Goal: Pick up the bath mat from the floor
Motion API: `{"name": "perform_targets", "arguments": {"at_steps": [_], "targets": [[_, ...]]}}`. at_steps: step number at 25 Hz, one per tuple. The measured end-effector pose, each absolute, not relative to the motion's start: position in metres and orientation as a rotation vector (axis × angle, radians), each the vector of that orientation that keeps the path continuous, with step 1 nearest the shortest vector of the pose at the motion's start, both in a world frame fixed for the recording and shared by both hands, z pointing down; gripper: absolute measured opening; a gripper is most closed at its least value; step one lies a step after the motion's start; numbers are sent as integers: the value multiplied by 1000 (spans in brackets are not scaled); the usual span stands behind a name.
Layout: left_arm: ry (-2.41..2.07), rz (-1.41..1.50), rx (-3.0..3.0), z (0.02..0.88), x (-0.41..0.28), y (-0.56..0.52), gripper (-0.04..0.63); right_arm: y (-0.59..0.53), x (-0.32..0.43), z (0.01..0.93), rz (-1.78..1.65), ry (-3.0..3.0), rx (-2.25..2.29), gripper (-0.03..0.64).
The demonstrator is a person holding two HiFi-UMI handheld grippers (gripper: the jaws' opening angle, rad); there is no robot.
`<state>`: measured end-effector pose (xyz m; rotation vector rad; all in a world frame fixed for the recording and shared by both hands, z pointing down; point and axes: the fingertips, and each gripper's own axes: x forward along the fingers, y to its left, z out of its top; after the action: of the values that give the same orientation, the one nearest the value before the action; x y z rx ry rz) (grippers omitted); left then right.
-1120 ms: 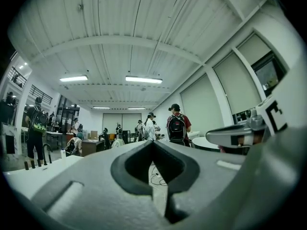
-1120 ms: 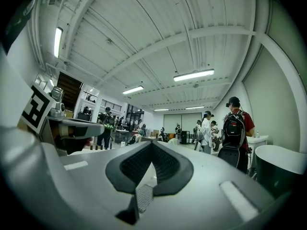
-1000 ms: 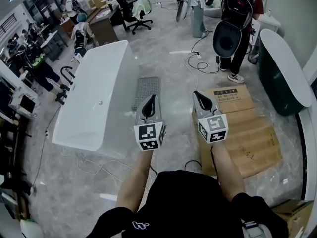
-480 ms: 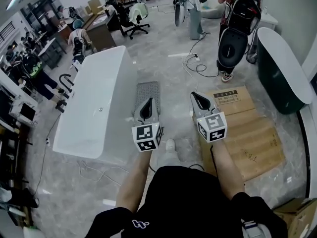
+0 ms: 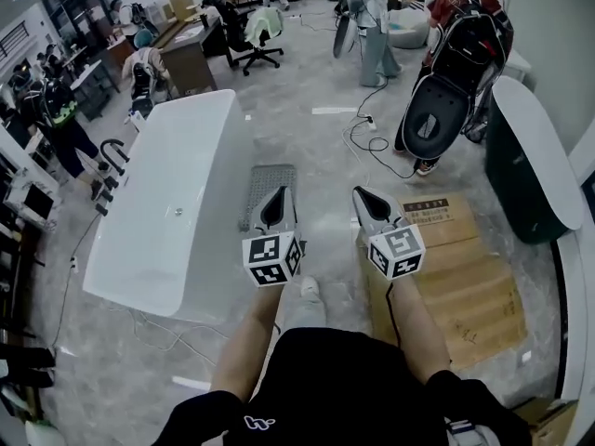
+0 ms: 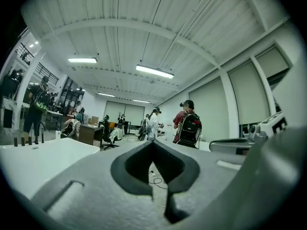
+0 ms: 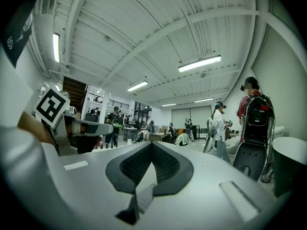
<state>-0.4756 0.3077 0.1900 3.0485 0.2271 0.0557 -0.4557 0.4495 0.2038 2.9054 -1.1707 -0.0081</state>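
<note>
The bath mat [image 5: 263, 184], a grey textured rectangle, lies flat on the marble floor beside the white bathtub [image 5: 167, 221]. In the head view my left gripper [image 5: 284, 191] is held level in the air, its tip over the mat's right edge. My right gripper [image 5: 356, 191] is level beside it, over bare floor to the mat's right. Both are shut with nothing between the jaws. The left gripper view shows its jaw tips [image 6: 153, 141] meeting, and so does the right gripper view [image 7: 151, 143]. Neither gripper view shows the mat.
Flattened cardboard [image 5: 456, 268] covers the floor on the right. A dark green tub [image 5: 525, 156] stands at the far right. A person with a black backpack [image 5: 456, 72] stands ahead, with cables [image 5: 372, 137] on the floor. Desks and an office chair [image 5: 251, 26] are beyond.
The person has stepped forward; a shoe now shows below the grippers. Both grippers moved ahead together, and the mat and bathtub sit closer. Both stay shut.
</note>
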Motion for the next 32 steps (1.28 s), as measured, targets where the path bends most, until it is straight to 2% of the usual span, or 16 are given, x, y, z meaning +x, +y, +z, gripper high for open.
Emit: {"name": "perform_targets", "arguments": {"at_steps": [7, 22, 32], "targets": [[212, 163, 3031, 211, -396, 260, 0, 397, -387, 206, 50, -1255, 2864, 6], [336, 164, 2905, 221, -233, 212, 0, 336, -223, 199, 89, -1169, 2834, 6], [319, 199, 2881, 238, -175, 182, 0, 328, -166, 213, 131, -1108, 2875, 6]]}}
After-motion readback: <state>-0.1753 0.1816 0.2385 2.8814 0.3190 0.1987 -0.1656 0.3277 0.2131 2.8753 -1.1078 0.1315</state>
